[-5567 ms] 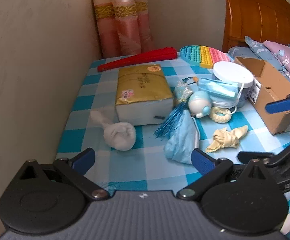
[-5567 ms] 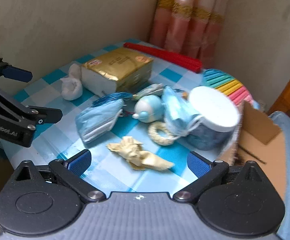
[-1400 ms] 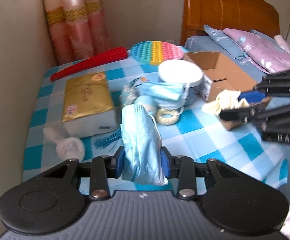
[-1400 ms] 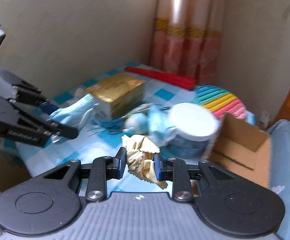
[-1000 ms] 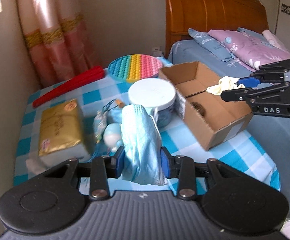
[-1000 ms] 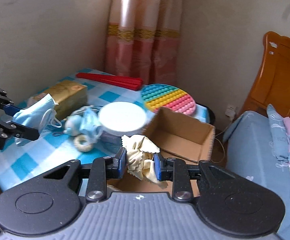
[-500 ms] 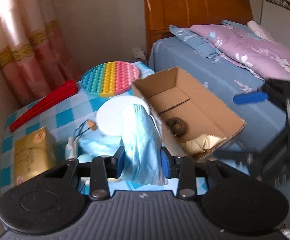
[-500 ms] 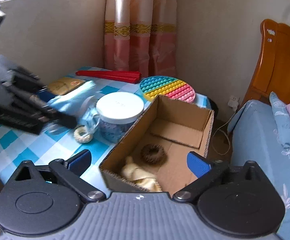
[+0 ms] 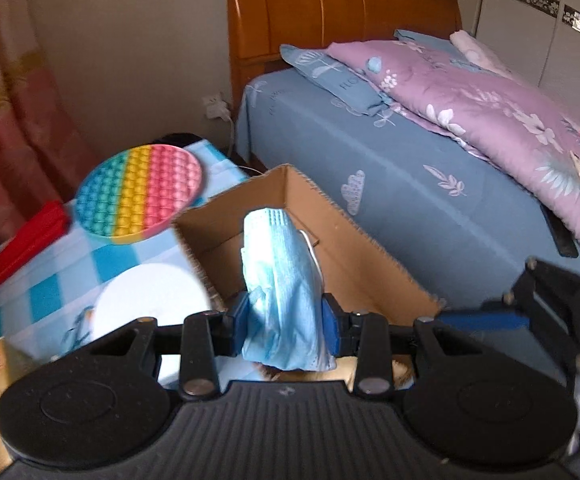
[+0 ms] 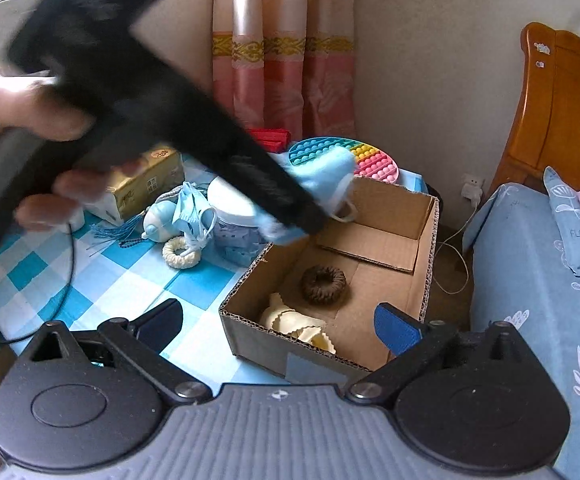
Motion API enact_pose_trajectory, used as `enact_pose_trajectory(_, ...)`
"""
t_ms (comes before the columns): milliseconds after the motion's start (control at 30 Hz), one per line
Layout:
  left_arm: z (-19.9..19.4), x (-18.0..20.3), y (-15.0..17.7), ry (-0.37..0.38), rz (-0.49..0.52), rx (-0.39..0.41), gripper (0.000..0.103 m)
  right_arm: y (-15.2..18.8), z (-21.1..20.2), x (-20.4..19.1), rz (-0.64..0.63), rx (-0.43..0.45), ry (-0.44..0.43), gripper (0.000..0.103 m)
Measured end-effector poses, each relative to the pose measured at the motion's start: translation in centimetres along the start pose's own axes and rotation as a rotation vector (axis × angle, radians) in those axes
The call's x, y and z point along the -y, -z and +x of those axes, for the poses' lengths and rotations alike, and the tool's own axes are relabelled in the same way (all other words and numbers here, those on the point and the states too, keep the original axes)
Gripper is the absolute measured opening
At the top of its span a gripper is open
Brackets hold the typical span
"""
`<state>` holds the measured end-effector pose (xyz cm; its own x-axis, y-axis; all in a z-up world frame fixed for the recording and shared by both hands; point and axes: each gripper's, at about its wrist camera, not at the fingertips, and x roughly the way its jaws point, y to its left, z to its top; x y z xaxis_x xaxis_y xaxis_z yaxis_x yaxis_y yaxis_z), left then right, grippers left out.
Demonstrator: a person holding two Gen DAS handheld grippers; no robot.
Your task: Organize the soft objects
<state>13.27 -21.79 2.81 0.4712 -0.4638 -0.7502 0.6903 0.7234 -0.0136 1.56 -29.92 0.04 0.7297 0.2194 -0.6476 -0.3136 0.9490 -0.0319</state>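
Above the cardboard box [image 10: 386, 240], at its 10 o'clock corner, a blue face mask [image 9: 281, 292] is pinched in the nearly shut left hand-held gripper [image 9: 283, 322]. The right hand-held gripper [image 10: 277, 322] is held wide open and empty. If released here, the mask could be snagged on the rim and left draped outside.

The left gripper [image 10: 290, 216] holds a blue face mask [image 10: 326, 172] over the cardboard box [image 10: 426, 232].

two face masks [image 10: 322, 176], perhaps; one box [image 10: 426, 240]
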Motion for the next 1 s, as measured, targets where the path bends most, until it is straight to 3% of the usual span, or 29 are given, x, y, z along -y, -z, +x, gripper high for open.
enact_pose_trajectory(133, 1.6, 0.5, -0.9, 0.03, -0.02, -0.007, 0.037, 0.1, -0.1, 0.3, 0.012, -0.003, -0.003, 0.103)
enact_pose_trajectory(200, 2.0, 0.9, -1.1, 0.06, -0.027, 0.002, 0.055, 0.2, -0.1, 0.5, 0.017, -0.007, 0.001, 0.103)
enact_pose_trajectory(233, 2.1, 1.1, -1.1, 0.072, -0.031, 0.005, 0.074, 0.3, -0.1, 0.5, 0.019, -0.009, 0.002, 0.103)
enact_pose_trajectory(267, 2.2, 1.2, -1.2, 0.077, -0.037, 0.007, 0.08, 0.2, -0.1, 0.6, 0.021, -0.01, 0.003, 0.103)
enact_pose_trajectory(433, 1.3, 1.1, -0.7, 0.048, -0.04, 0.039, 0.082, 0.2, -0.3, 0.3, 0.02, -0.009, 0.005, 0.103)
enact_pose_trajectory(633, -0.6, 0.4, 0.5, 0.014, -0.046, 0.044, 0.093, 0.0, -0.6, -0.6, 0.01, -0.005, -0.001, 0.103)
enact_pose_trajectory(1000, -4.8, -1.1, 4.7, -0.082, -0.102, 0.062, 0.095, -0.7, -1.4, -2.3, -0.011, 0.007, 0.001, 0.103)
